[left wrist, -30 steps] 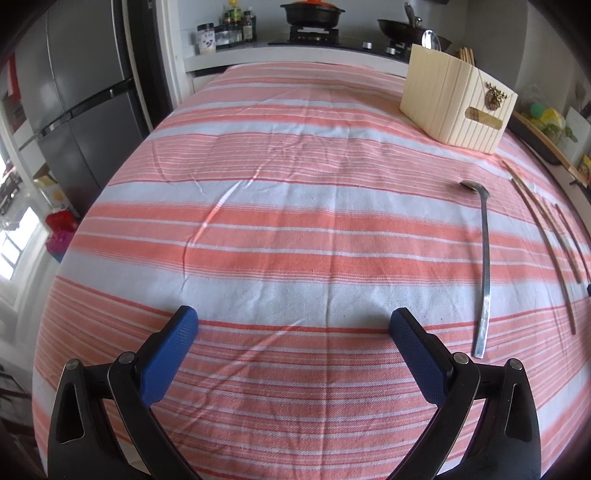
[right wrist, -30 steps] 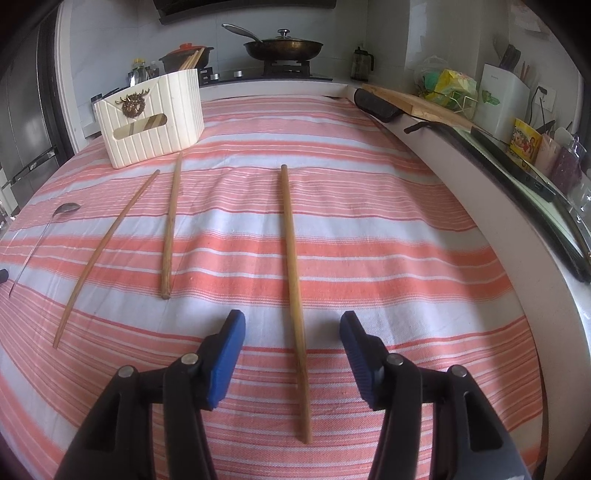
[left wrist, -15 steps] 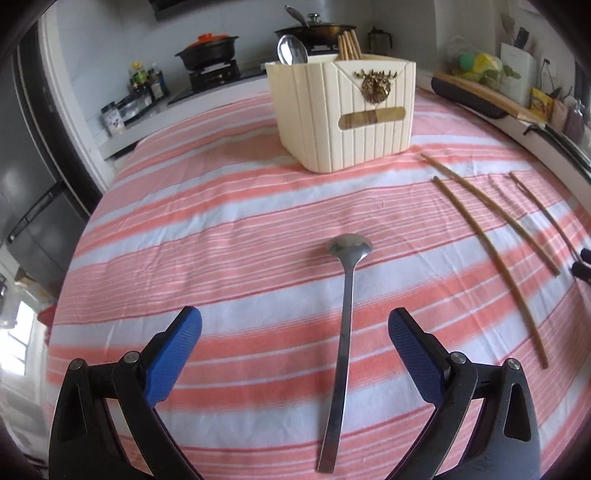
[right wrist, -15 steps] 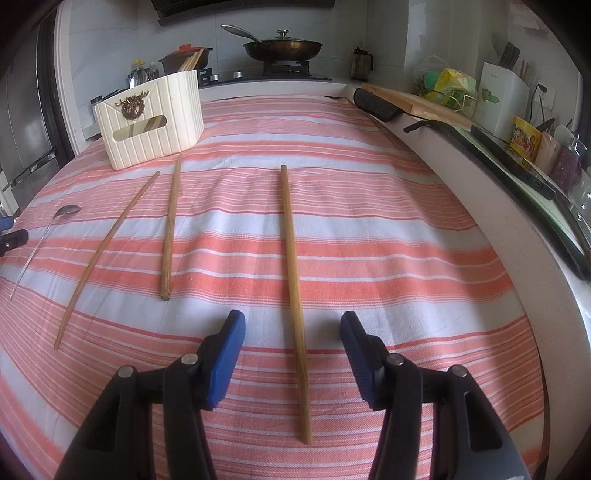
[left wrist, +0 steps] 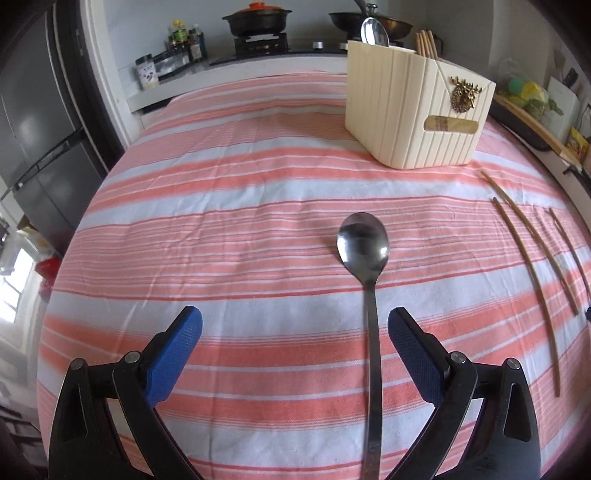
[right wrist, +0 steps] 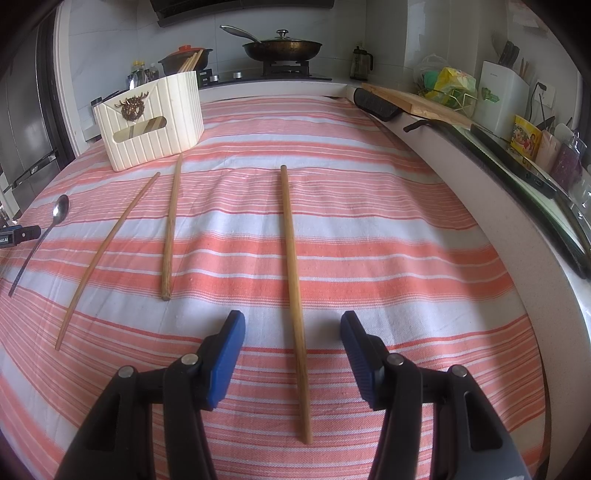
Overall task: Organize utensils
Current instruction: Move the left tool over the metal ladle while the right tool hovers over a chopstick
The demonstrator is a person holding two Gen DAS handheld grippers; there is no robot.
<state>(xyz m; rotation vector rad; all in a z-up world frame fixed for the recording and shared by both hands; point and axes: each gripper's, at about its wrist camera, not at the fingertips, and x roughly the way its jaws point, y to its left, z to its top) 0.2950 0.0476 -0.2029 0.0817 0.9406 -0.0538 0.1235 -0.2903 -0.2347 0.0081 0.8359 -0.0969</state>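
My left tool has its blue pads spread wide apart, with nothing gripped. A steel spoon lies flat on the striped cloth that covers the bench, its handle running between the two pads but much closer to the right-hand one, and I can't tell whether it touches that pad. The spoon's bowl faces up, ahead of the fingertips, pointing toward the cream utensil holder that stands upright at the far right of the cloth. Inside that holder I see another spoon and a bundle of chopsticks poking above the rim.

My right tool is also parted, holding nothing. A long wooden chopstick lies lengthwise in the gap between its pads, roughly centred and clear of both, its near end reaching back past the pads toward me. To its left lie two more chopsticks: a shorter one whose far tip ends just short of the holder, and a thin curved one further left. The same spoon shows at the far left edge of this view, beside the left tool's black body. The holder stands well ahead of both tools.
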